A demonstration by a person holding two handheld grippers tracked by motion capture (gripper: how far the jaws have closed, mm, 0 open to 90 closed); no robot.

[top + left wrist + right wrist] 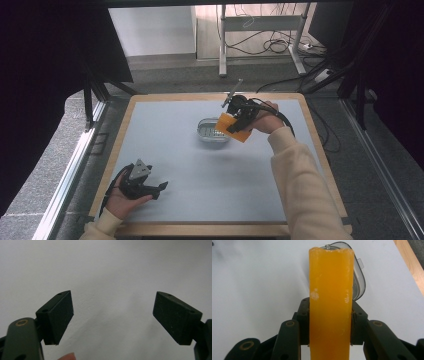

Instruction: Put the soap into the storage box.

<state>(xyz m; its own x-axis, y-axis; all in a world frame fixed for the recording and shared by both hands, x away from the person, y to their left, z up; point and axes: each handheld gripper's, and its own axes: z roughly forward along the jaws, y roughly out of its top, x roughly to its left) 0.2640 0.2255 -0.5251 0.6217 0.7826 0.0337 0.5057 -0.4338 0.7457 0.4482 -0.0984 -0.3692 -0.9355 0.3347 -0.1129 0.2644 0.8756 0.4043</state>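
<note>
The right hand-held gripper point(235, 121) clamps an orange sponge point(331, 300) above the metal dish point(210, 131); lowering it in looks next. The left hand-held gripper point(112, 317) rests wide open, near the surface's point(200, 170) front edge.

Table point(165, 150) lies open between the claws; only the metal tray point(206, 131) obstructs, near centre, far side.

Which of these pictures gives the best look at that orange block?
The right gripper view: the orange block stands close up, clamped between the right gripper jaws. The high view shows it small above the metal dish.
</note>
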